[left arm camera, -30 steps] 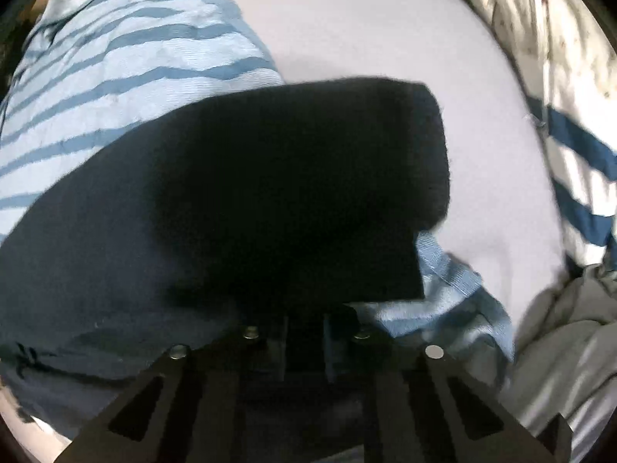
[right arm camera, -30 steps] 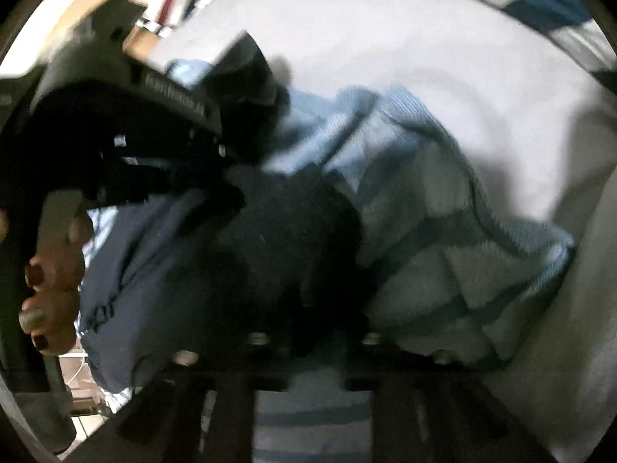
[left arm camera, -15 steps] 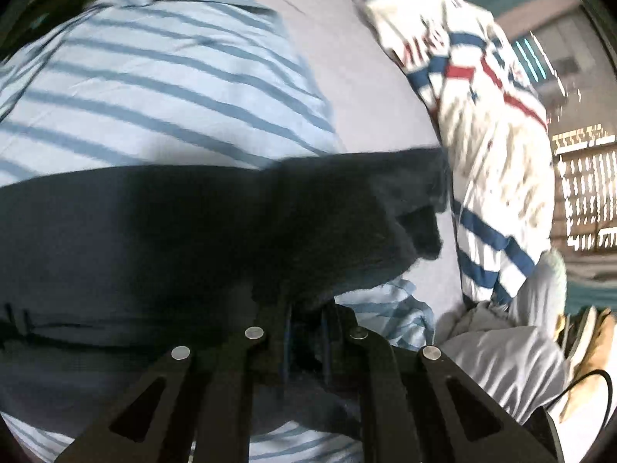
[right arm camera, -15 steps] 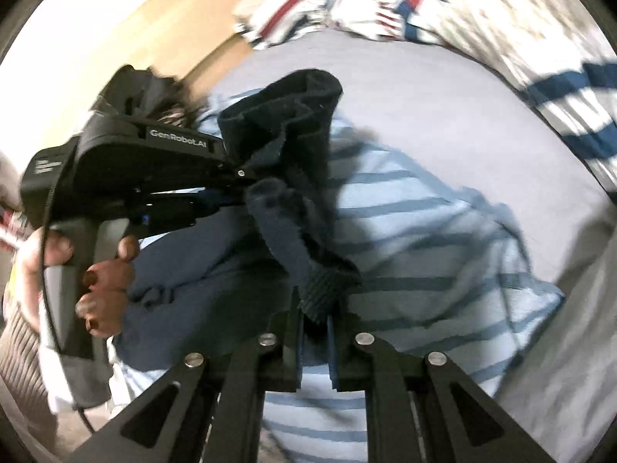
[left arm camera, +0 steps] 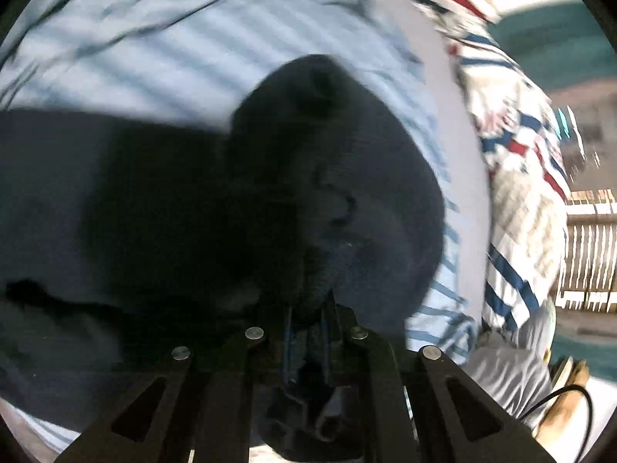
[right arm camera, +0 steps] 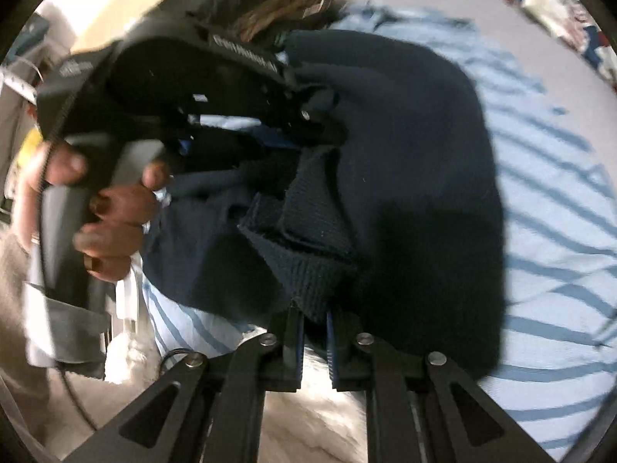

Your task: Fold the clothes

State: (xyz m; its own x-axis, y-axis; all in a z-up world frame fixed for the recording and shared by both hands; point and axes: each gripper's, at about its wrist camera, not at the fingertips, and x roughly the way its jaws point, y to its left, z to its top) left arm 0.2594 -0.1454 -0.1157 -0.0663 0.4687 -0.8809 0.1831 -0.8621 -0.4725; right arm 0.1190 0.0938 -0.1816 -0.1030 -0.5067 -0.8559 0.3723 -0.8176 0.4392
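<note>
Over pale bedding [right arm camera: 501, 31], both fingers pinch, seemingly, the navy knit's [right arm camera: 405, 146] near edge.

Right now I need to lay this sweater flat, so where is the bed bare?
Bare sheet shows only as a strip between the striped sweater and the patterned quilt. Nearer the person, the sweater, both grippers and the hand crowd everything.

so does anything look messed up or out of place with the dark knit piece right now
Nothing damaged. The navy knit garment is bunched and rumpled rather than flat, pinched by both the left gripper and right gripper, over the striped shirt.
</note>
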